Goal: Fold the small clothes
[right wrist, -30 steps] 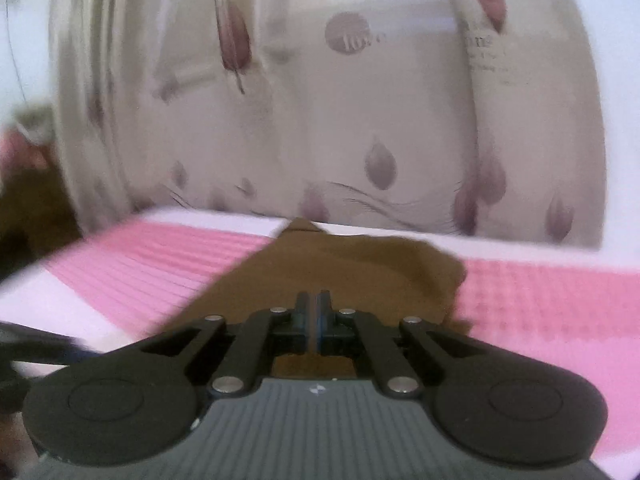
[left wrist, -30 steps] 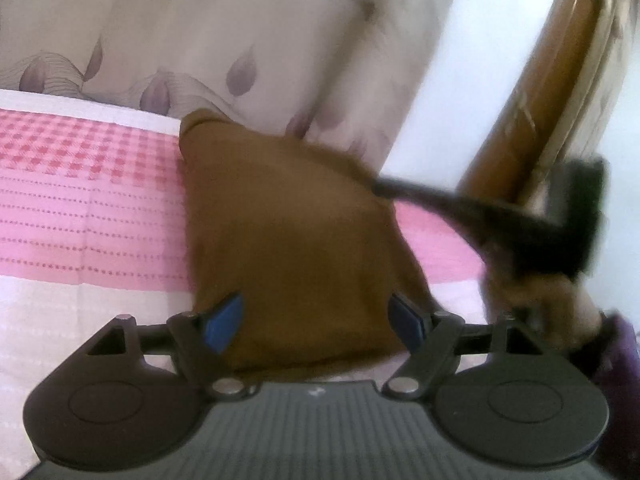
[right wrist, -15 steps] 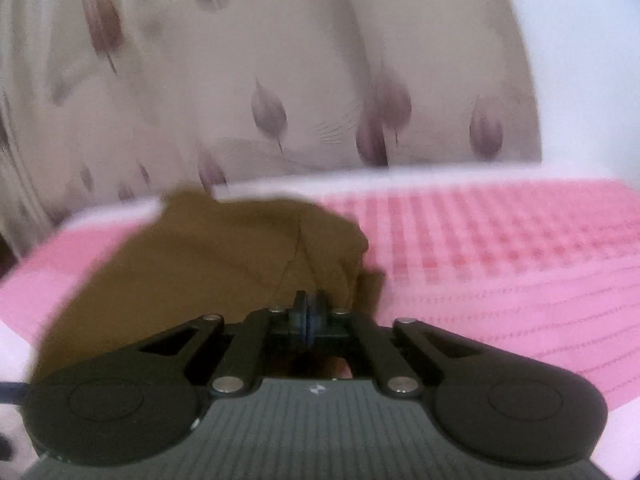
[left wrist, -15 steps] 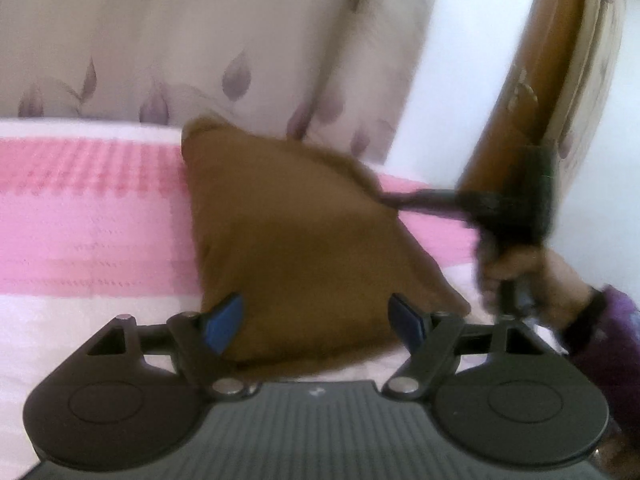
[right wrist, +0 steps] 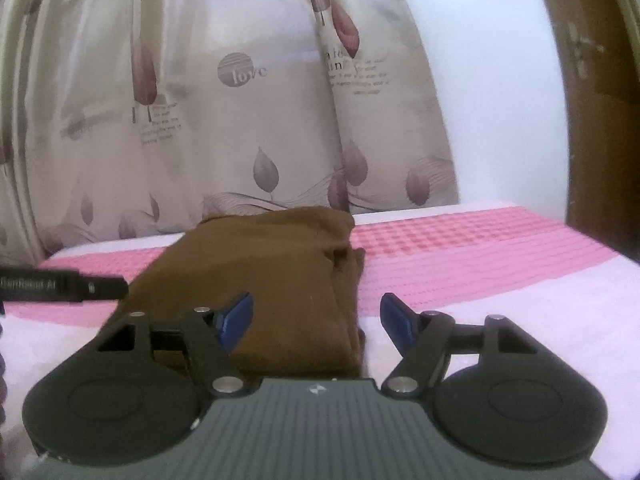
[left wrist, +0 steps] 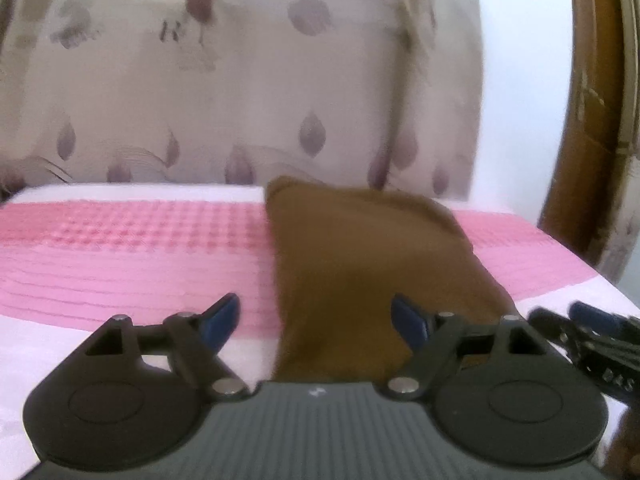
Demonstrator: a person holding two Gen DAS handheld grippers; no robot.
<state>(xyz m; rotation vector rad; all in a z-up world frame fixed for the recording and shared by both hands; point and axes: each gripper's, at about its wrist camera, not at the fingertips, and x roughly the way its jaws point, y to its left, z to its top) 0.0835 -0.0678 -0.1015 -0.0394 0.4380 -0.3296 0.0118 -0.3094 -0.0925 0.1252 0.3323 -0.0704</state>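
Nearest you, your left gripper (left wrist: 316,320) and right gripper (right wrist: 316,316) are both empty, jaws opening wide over the near edge of the brown garment (right wrist: 272,280); it lies folded on the pink bedspread (left wrist: 120,256), reaching toward the curtain (right wrist: 240,120); it looks soft, light and limp, so pinch a corner or layered edge.

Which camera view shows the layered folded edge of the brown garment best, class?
The right wrist view: the brown garment is sharp there, and its stacked layers show along the right-hand edge. The left wrist view shows the same garment blurred, as a plain brown shape with no layers distinguishable.
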